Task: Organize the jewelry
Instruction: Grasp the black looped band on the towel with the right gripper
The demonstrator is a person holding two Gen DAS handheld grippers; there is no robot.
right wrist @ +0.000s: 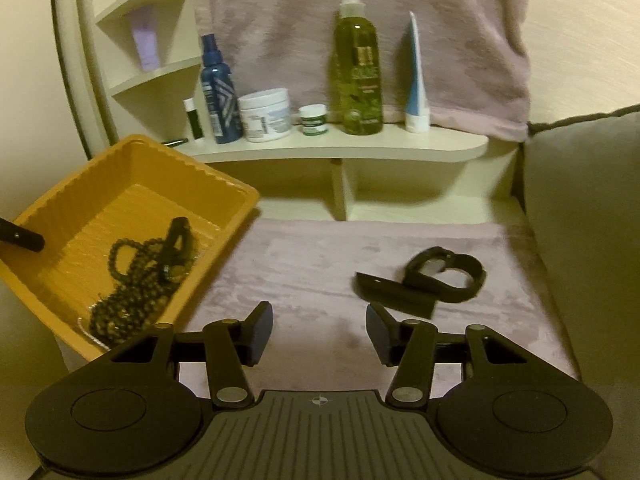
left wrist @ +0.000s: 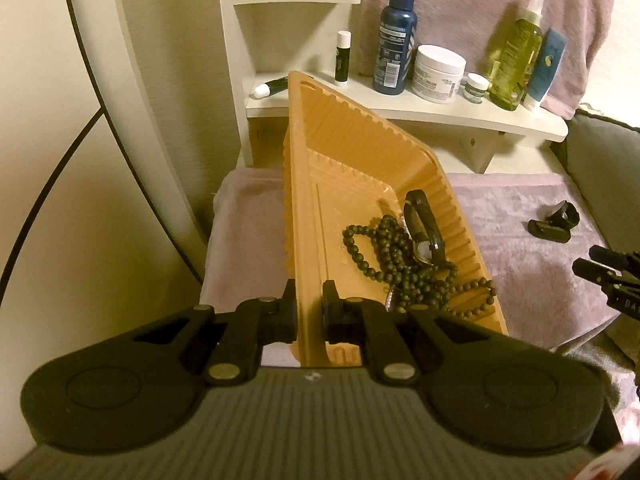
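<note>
1. A mauve plush cloth (right wrist: 360, 256) covered the bench, running from the foot of a cream shelf unit (right wrist: 344, 148) to the near edge.
2. The same kind of mauve fabric hung behind the shelf (right wrist: 280, 32) as a backdrop, and the wall around it was pale cream.
3. A grey cushion (right wrist: 580, 208) sat against the right side of the bench.
4. On the long curved shelf stood a blue spray bottle (right wrist: 218, 92), a white cream jar (right wrist: 266, 116), a small green-labelled jar (right wrist: 314, 120), a tall olive-green spray bottle (right wrist: 358, 72), an upside-down blue and white tube (right wrist: 416, 80) and a lip balm stick (right wrist: 192, 118).
5. A second dark tube (left wrist: 272, 88) lay flat at the shelf's left end, and a lilac container (right wrist: 146, 48) stood on a small corner shelf higher up.
6. An orange plastic tray (left wrist: 312, 152) with ribbed walls was tilted, one side lifted off the cloth.
7. The left gripper (left wrist: 310, 312) was clamped on the tray's near wall, one finger outside and one inside.
8. Inside the tray, a string of dark beads (left wrist: 384, 256) and a black watch (left wrist: 424, 228) had gathered against the lower wall, the watch lying partly on the beads.
9. Another black watch (right wrist: 436, 280) lay on the cloth well apart from the tray, to the right, its strap curled in a loop.
10. The right gripper (right wrist: 320, 336) hung over the bare cloth just short of that watch, its fingers apart with nothing between them.
</note>
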